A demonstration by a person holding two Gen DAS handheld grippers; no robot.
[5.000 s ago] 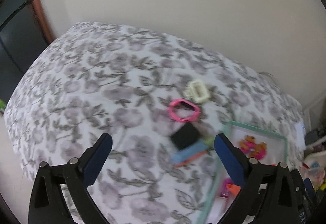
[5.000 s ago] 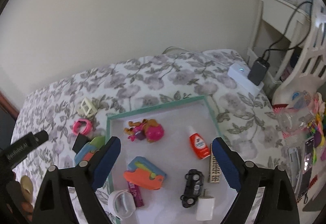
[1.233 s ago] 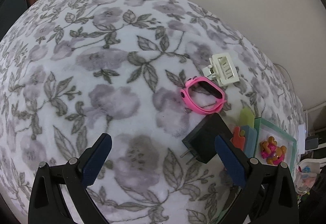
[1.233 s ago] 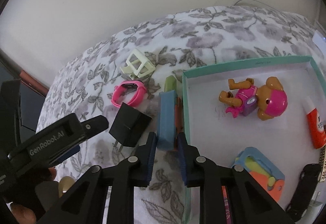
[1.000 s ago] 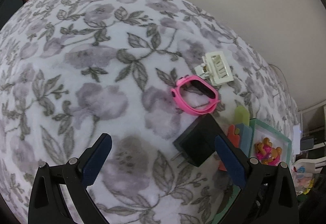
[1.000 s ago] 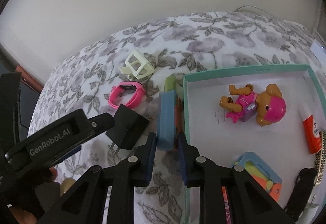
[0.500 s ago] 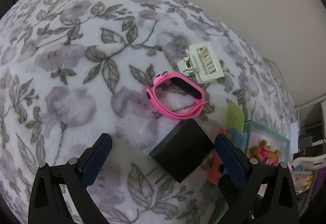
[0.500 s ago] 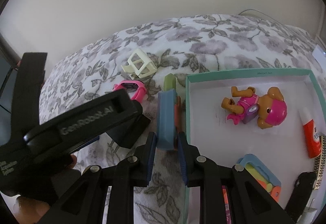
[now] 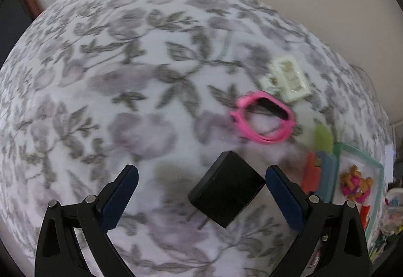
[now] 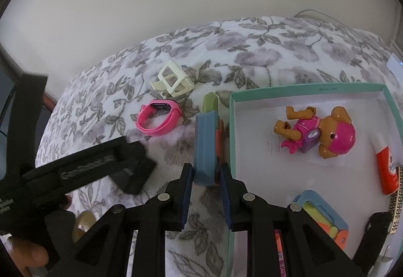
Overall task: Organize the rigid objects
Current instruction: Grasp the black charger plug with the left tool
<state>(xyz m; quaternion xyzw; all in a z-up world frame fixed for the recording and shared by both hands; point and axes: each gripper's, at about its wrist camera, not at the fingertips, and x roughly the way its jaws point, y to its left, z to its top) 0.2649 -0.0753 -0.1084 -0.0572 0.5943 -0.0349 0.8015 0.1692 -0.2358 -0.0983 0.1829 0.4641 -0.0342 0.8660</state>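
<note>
Right gripper (image 10: 205, 182) clamped on the near end of the blue toy block (image 10: 205, 144); pads press both sides. The block stands on edge on the floral blanket (image 10: 264, 50), just outside the left wall of the teal-rimmed box (image 10: 230, 151), with an orange piece (image 10: 219, 135) wedged between block and wall. A green piece (image 10: 209, 101) sticks out past the block's far end.

Left gripper (image 9: 201, 197) wide open, angled steeply down over the black charger plug (image 9: 226, 192). The plug sits between the pads, nearer the right one; neither touches it. Prongs point toward the camera. In the right wrist view the left gripper's body covers most of the plug (image 10: 136, 173), which lies left of the box, beyond the block.

Past the plug: pink smartwatch (image 10: 158, 120), band looped, left of the box's far left corner. Just beyond it, nearly touching, a cream hair claw clip (image 10: 173, 81).

Inside the box, near to far: blue-framed puzzle toy (image 10: 321, 216) with yellow and orange parts near the front; something black (image 10: 375, 229) at the right edge, too cropped to identify; red-and-white glue bottle (image 10: 384, 168) by the right wall; pup figure (image 10: 320, 134) in pink lying on its side toward the far wall.

A fingertip (image 10: 32, 255) shows at lower left under the left gripper.
</note>
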